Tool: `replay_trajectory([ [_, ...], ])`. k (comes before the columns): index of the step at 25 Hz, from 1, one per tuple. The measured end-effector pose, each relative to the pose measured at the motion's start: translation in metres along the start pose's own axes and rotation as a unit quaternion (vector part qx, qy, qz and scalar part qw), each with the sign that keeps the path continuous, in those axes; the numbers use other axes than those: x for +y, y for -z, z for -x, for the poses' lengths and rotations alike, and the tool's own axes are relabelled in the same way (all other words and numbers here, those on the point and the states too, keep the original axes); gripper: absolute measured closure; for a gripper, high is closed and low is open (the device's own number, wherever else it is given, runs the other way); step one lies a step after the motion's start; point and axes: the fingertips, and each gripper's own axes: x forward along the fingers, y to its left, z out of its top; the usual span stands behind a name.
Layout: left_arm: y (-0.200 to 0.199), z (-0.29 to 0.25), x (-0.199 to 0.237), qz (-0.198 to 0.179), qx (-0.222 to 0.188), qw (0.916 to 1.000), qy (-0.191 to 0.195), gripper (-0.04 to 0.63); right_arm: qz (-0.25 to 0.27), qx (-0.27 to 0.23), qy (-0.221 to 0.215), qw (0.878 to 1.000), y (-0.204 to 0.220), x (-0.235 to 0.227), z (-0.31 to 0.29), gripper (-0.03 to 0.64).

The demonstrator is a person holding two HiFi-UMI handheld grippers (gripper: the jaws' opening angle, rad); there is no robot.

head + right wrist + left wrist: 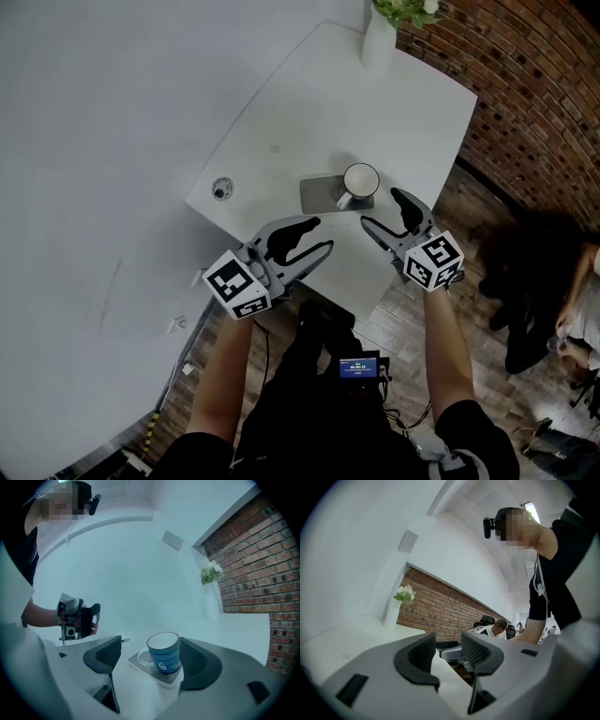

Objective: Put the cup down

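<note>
White counter (375,103); brick wall (525,94) at right; vase (380,37) at far edge.

- Cup (359,185): upright on grey coaster (319,194), close to the counter's near edge; judged already set down.
- Right tool (382,210): jaws apart, gripping nothing; cup just far-left of its tips. Nearer of the two.
- Left tool (321,236): jaws apart, empty.
- Open room: bare counter far and left of the cup.

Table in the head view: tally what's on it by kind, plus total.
Cup: 1
Grey mat under the cup: 1
White vase with flowers: 1
Small round fitting in the tabletop: 1
Total: 4
</note>
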Motion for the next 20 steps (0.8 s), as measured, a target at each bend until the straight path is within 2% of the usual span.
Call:
replay_trajectory([
  [4, -0.006, 0.010, -0.011, -0.004, 0.000, 1.0000, -0.003, 0.433, -0.006, -0.008, 0.003, 1.000, -0.012, 0.017, 0.015, 0.264],
  [15, -0.017, 0.043, -0.040, -0.012, -0.002, 0.9999, 0.001, 0.433, -0.009, -0.024, 0.019, 0.999, -0.046, 0.071, 0.050, 0.528],
  [20, -0.022, 0.049, -0.048, -0.015, -0.005, 0.9998, 0.009, 0.433, -0.003, -0.021, 0.021, 1.000, -0.053, 0.092, 0.064, 0.574],
])
